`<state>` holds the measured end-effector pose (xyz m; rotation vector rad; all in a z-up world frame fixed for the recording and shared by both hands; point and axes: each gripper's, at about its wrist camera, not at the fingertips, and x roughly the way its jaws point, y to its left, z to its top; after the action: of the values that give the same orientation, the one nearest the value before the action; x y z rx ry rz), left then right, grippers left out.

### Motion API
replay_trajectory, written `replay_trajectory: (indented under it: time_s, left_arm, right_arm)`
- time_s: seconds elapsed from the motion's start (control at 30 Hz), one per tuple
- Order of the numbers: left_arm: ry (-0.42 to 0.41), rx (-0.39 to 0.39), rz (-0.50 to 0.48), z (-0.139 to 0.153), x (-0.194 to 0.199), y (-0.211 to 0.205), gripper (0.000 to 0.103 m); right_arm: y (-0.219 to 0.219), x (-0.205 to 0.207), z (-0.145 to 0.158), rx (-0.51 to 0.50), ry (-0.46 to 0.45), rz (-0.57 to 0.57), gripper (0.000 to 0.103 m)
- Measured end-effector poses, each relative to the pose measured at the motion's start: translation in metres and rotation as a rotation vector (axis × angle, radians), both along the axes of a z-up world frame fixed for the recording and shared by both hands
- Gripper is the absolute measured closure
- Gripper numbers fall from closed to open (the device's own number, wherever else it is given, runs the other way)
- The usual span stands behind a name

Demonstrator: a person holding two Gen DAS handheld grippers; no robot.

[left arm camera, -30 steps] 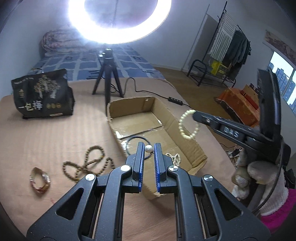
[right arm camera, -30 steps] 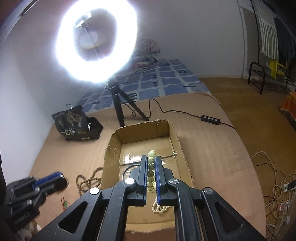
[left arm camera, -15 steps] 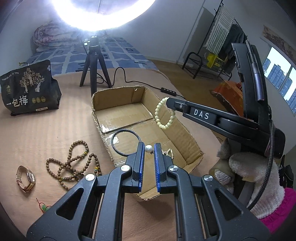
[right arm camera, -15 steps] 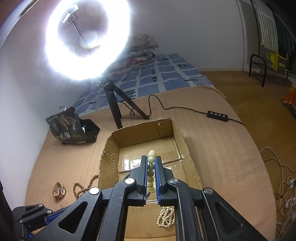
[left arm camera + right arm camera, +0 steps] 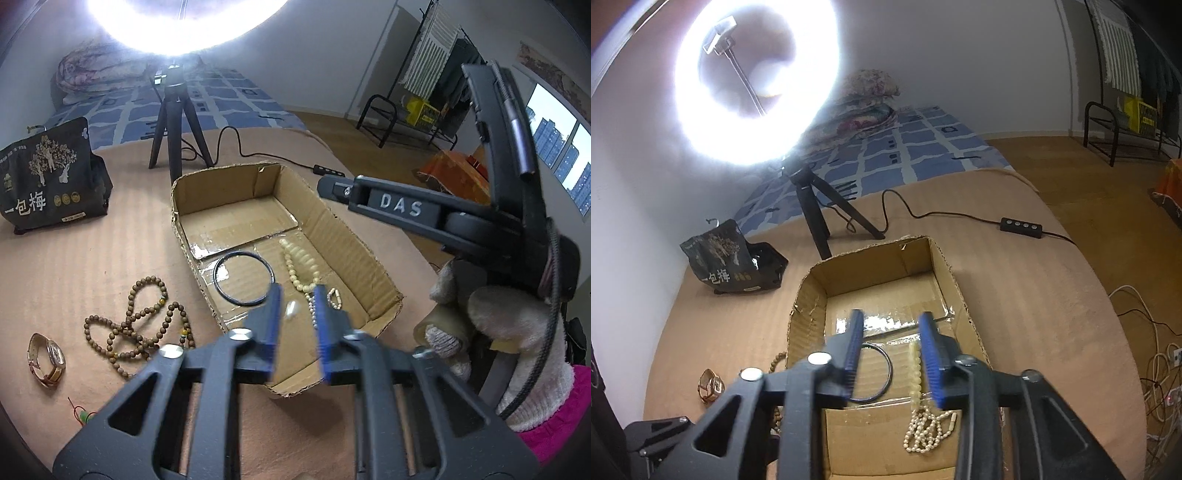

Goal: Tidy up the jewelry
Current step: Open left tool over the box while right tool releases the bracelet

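Both tools have just been opening, dropping their beads into the cardboard box (image 5: 347, 236)
Left tool (image 5: 297, 295) and right tool (image 5: 892, 345) stand apart, empty; cream bead bracelet (image 5: 301, 264) lies stretched beside a black ring (image 5: 243, 277)

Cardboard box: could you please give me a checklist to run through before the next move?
1. Right gripper: jaws just opened, nothing gripped: ok.
2. Left gripper: jaws just opened, white pearl loose between them; landed: cannot tell.
3. Pale bead bracelet lies inside cardboard box: ok.
4. Black ring inside box: ok.
5. Brown bead strand and watch outside box: not ok.
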<state>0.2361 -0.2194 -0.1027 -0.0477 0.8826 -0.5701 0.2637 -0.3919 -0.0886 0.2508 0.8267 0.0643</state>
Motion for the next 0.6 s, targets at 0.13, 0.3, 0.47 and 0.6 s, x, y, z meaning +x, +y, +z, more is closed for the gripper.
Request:
replay_trajectory:
  time_s: [0.13,0.3,0.47,0.6]
  left_arm:
    - [0.001,-0.005,0.006,0.0,0.0,0.002,0.066]
    - [0.006,-0.001,0.012,0.0,0.0,0.005,0.066]
    - [0.003,0.004,0.018,0.001,-0.001,0.008,0.066]
    - [0.003,0.014,0.025,0.001,-0.003,0.012,0.066]
  right_arm:
    - [-0.002,-0.003,0.004,-0.018,-0.013,-0.03,0.042]
    - [-0.007,-0.004,0.007,-0.012,-0.019,-0.057,0.031]
    - [-0.006,-0.006,0.011,-0.024,-0.029,-0.065,0.025]
    - [-0.007,-0.007,0.012,-0.028,-0.031,-0.073,0.022]
